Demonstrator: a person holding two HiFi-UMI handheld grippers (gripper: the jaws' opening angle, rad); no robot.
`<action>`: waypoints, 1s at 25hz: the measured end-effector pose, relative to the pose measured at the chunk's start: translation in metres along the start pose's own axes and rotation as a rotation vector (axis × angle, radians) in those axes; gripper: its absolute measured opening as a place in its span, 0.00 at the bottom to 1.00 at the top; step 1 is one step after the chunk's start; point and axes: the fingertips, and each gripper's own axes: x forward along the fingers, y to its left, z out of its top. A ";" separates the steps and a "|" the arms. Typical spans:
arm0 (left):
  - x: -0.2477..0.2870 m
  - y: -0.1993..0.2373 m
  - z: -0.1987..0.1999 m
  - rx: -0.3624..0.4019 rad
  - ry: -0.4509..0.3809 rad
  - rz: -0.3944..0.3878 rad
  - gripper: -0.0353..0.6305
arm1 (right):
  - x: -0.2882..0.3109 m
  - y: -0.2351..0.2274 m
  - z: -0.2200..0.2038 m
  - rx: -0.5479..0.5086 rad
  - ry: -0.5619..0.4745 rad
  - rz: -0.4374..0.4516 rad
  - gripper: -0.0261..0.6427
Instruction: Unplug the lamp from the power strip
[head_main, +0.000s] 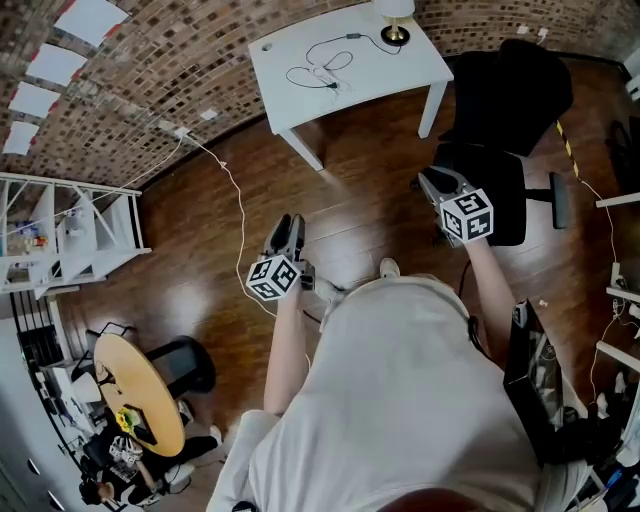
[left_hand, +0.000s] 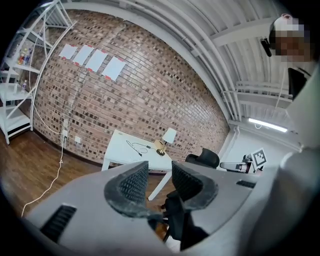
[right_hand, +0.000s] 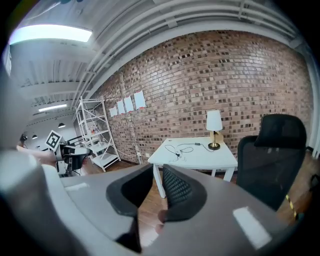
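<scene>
The left gripper (left_hand: 160, 179) holds its ridged black jaws well apart with only air between them. The right gripper (right_hand: 156, 186) shows a narrower gap, also with nothing in it. Both are held above the wooden floor (head_main: 350, 190), well apart from the table. Each carries a cube (head_main: 272, 277) of black-and-white square markers, which are patterns and not letters.

Ahead, a white table (head_main: 400, 70) stands against the brick wall (head_main: 200, 50). The lamp (head_main: 394, 15) stands at the table's far right corner, with a white shade on a slim brass stem and a round brass base. Its thin black cord (head_main: 325, 62) runs from the base toward the table's middle and lies there in loose loops. What the cord's end goes into is too small to tell.

White sheets (left_hand: 95, 59) hang on the wall, any print on them too small to read. A black office chair (head_main: 500, 100) stands by the table's right edge.
</scene>
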 end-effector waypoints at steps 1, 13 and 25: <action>0.002 -0.001 0.002 0.007 -0.002 -0.006 0.26 | 0.002 -0.001 0.003 -0.009 0.000 -0.004 0.13; 0.007 0.001 0.007 0.004 0.031 -0.023 0.21 | 0.008 -0.007 0.010 -0.054 0.041 -0.035 0.13; -0.007 0.036 0.020 -0.045 0.007 0.044 0.06 | 0.005 -0.020 -0.001 -0.084 0.092 -0.060 0.13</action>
